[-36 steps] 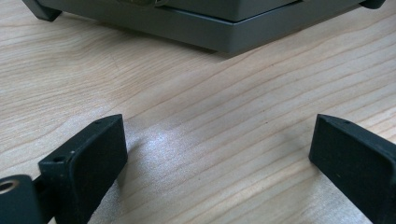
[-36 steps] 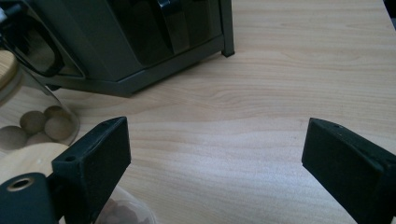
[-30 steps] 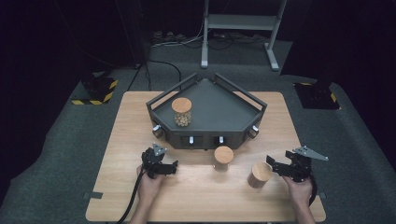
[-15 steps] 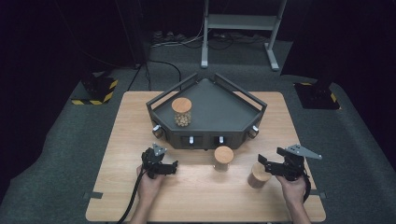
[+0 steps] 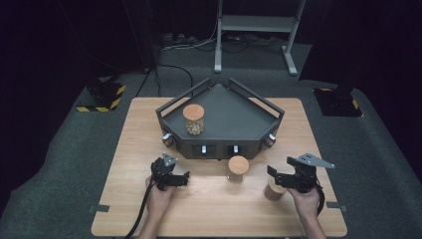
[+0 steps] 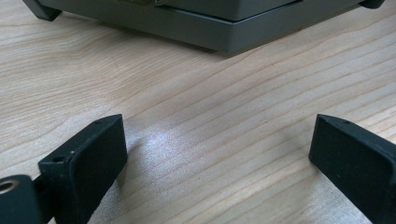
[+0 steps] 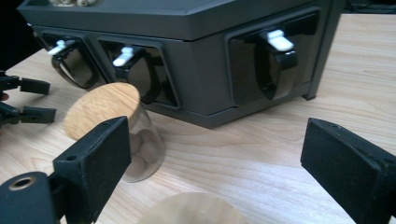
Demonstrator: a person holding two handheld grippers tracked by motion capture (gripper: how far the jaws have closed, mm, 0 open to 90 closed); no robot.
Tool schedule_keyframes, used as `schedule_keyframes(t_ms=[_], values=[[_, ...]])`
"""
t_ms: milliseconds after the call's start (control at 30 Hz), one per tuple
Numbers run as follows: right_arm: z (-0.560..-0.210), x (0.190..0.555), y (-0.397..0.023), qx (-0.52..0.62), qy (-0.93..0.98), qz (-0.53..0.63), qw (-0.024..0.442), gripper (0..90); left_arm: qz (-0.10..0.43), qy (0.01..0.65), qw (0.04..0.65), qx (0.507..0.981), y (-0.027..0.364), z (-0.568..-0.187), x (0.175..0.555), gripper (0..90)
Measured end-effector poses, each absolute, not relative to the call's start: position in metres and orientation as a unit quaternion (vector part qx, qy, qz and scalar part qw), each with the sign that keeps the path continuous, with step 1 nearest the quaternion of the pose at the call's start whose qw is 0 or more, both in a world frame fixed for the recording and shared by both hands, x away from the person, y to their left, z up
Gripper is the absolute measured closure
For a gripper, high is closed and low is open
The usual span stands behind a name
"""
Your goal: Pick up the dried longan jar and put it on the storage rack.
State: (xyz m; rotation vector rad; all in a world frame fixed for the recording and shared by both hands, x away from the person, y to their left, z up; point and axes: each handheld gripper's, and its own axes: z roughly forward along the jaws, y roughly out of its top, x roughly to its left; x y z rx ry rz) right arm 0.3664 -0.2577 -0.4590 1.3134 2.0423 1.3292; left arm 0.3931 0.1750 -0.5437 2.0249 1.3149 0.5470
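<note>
Jar nearest the right hand-held gripper, cork-lidded, stands on the counter toward its near right corner, just in front of that gripper's jaws; in the right gripper view its lid shows low between the jaws. The right hand-held gripper stands wide open, its pads not yet on the jar. A second jar stands near the middle of the counter, just in front of the tray's front wall. A third jar, holding pale round pieces, already stands inside the dark tray at its left side. The left hand-held gripper rests toward the near left of the counter, jaws wide apart and empty, with bare wood between them in the left gripper view. Judged progress: one jar of three appears placed in the tray; two remain on the counter, and the grasp of the right one has not yet been made.
</note>
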Motion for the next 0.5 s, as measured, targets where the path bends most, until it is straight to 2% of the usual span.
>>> schedule_keyframes(t_ms=[500], values=[[-0.454,0.362,-0.227,0.438,0.744,0.470,0.182,9.3,0.209,0.502,0.327,0.773,0.175,-0.544,0.393,4.3]])
